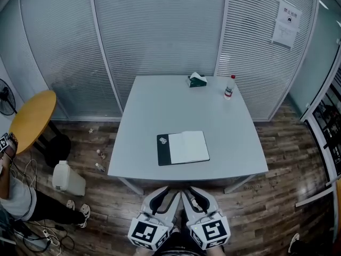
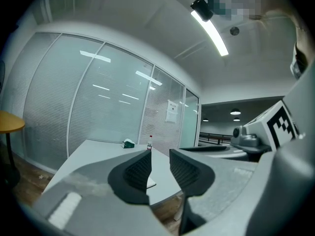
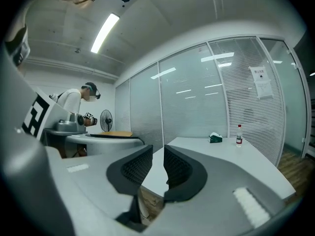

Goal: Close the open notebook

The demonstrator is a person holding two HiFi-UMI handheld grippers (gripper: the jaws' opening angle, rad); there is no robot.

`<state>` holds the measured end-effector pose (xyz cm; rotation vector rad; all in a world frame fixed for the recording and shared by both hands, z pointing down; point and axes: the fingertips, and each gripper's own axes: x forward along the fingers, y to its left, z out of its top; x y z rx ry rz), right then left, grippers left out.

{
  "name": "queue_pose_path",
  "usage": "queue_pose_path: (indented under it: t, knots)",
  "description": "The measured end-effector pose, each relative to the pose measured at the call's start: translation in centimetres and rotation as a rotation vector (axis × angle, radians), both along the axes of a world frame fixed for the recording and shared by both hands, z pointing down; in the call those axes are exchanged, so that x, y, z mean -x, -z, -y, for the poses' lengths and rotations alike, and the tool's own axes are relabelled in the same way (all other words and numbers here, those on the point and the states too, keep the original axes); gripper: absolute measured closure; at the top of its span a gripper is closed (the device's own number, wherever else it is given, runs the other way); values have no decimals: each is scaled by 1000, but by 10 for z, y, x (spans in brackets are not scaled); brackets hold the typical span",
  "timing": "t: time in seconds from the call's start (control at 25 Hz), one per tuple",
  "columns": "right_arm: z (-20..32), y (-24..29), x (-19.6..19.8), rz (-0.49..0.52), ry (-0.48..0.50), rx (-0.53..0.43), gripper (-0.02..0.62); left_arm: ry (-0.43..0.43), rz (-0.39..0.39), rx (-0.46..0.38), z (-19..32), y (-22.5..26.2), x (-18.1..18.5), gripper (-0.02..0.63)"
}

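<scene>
The open notebook (image 1: pixel 183 148) lies flat near the front edge of the grey table (image 1: pixel 160 105), with a black cover on its left and a white page on its right. Both grippers hang side by side below the table's front edge, pointing towards it, well short of the notebook. My left gripper (image 1: pixel 169 191) is open, and nothing sits between its jaws (image 2: pixel 160 163). A corner of the notebook (image 2: pixel 151 183) shows past them. My right gripper (image 1: pixel 191 191) is also open with a narrow empty gap (image 3: pixel 158 161).
A green tissue pack (image 1: pixel 197 79) and a small bottle (image 1: pixel 229 87) stand at the table's far edge. To the left are a round yellow table (image 1: pixel 32 119), a fan (image 1: pixel 5 97), a white jug (image 1: pixel 66 177) on the wood floor, and a person (image 1: pixel 16 196).
</scene>
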<state>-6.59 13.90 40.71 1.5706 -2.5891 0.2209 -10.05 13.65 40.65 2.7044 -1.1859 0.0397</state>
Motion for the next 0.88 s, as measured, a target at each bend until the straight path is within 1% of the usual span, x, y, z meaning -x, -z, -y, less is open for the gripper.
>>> queue_pose_path:
  t: [0.16,0.36,0.56,0.88]
  knots:
    - [10,-4,-5,4,7,13,520,5,4,9,11,-4,-2,497]
    - [36,-7,-19,12,2,19,520,8,5,16,36,-9,-12,497]
    - [75,-7,-35,11,3,20,520,16,11,4,74,-7,-28,497]
    - [139,5,-46,19,59,9,521,52,5,14,135,-2,-42,497]
